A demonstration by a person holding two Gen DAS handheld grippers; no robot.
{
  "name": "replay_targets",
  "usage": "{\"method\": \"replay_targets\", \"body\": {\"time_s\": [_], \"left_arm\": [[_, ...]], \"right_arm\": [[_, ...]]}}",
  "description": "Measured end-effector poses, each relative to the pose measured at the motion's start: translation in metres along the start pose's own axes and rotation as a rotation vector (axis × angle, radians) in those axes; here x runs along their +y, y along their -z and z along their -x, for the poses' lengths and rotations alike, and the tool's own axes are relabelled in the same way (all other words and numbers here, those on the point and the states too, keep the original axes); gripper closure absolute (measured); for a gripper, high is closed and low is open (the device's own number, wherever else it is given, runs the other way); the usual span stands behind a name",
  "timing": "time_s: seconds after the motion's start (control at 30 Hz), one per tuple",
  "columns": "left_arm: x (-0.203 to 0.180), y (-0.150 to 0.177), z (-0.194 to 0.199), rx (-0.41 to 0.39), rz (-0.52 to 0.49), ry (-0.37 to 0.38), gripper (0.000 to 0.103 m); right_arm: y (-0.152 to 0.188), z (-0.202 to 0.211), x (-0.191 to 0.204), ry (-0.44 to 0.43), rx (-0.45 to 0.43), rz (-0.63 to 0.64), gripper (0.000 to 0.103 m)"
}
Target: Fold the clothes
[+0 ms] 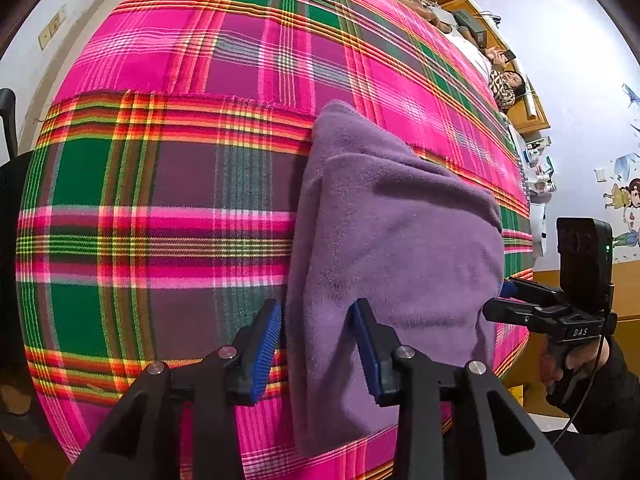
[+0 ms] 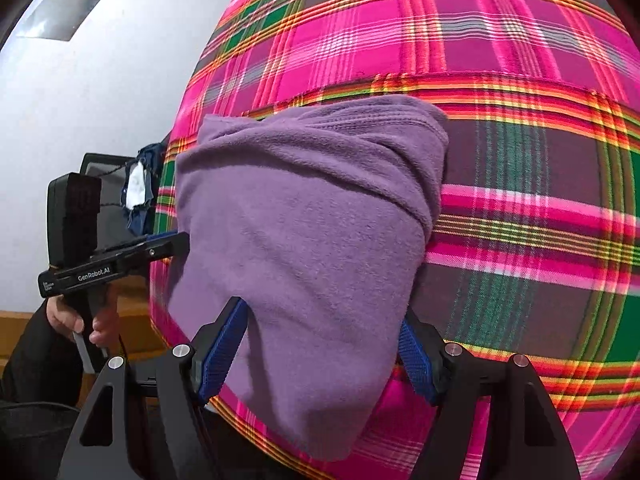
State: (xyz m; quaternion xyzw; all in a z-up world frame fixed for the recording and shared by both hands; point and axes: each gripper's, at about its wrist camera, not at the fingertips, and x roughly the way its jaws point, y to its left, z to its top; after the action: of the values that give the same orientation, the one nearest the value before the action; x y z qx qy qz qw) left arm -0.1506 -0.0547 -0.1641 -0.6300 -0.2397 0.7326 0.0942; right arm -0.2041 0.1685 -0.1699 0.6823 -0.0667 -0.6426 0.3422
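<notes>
A purple fleece garment point(image 1: 396, 240) lies folded into a thick bundle on a bed under a pink, green and orange plaid blanket point(image 1: 160, 184). My left gripper point(image 1: 318, 312) is open, and the bundle's near left edge lies between its blue pads without being pinched. From the right wrist view the same garment point(image 2: 304, 240) fills the middle. My right gripper point(image 2: 322, 316) stands wide open astride its near end, with cloth draped between the fingers. Each gripper shows in the other's view: the right gripper point(image 1: 500, 300) at the bundle's right side, the left gripper point(image 2: 180, 242) at its left side.
The bed edge runs just below both grippers. A person point(image 1: 506, 88) lies at the far end by a wooden headboard shelf point(image 1: 528, 116). A black chair point(image 1: 8, 120) stands at the left. Dark blue clothes point(image 2: 142, 188) hang beside the bed. White walls lie beyond.
</notes>
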Motion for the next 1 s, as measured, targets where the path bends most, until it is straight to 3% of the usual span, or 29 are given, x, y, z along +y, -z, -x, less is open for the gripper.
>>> {"method": "replay_targets", "body": {"time_s": [0.37, 0.6, 1.0], "left_arm": [[-0.001, -0.012, -0.002, 0.015, -0.039, 0.017, 0.066], [-0.008, -0.01, -0.004, 0.022, -0.064, -0.01, 0.078], [-0.004, -0.007, -0.001, 0.02, -0.109, -0.009, 0.076]], "right_arm": [[-0.003, -0.001, -0.003, -0.019, 0.0, -0.039, 0.031], [-0.002, 0.001, -0.003, 0.036, -0.01, -0.067, 0.047], [-0.009, -0.004, -0.004, 0.037, 0.021, -0.091, 0.046]]}}
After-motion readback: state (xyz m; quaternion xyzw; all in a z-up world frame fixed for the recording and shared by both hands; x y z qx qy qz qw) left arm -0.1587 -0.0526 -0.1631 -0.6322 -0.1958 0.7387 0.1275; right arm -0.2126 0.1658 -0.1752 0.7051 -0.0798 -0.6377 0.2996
